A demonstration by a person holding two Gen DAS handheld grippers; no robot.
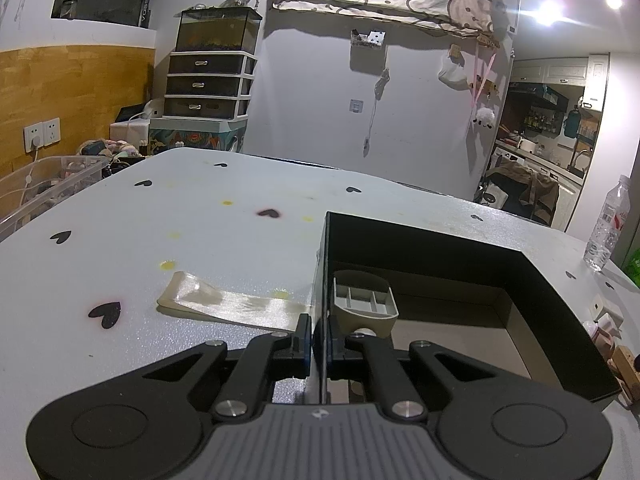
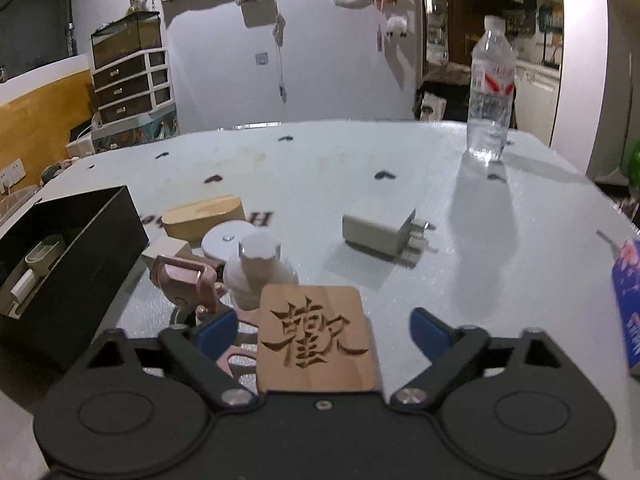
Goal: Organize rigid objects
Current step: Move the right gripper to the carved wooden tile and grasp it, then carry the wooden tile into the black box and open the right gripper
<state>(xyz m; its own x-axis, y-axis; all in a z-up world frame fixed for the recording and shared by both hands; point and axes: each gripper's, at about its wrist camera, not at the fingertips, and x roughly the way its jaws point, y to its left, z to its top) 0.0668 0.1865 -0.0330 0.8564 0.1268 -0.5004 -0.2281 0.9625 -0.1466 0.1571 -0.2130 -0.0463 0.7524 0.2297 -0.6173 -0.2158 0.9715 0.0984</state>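
Note:
My left gripper (image 1: 318, 332) is shut on the left wall of an open black box (image 1: 420, 240), one finger outside and one inside. A grey-green compartment tray (image 1: 364, 304) lies inside, just past the inner finger. In the right wrist view the black box (image 2: 80, 240) sits at the left. My right gripper (image 2: 322, 328) is open, low over the table. Between its blue pads (image 2: 216, 328) lies a square wooden tile (image 2: 316, 336) carved with a character, with a gap on each side. Just beyond the tile are a white capped bottle (image 2: 260, 272) and a pink metal clip (image 2: 184, 280).
An oval wooden block (image 2: 204, 216), a white disc (image 2: 224, 240) and a white plug adapter (image 2: 380, 236) lie on the heart-patterned table (image 2: 320, 168). A water bottle (image 2: 490, 92) stands far right, a blue carton (image 2: 628, 300) at the right edge. A shiny ribbon strip (image 1: 232, 300) lies left of the box.

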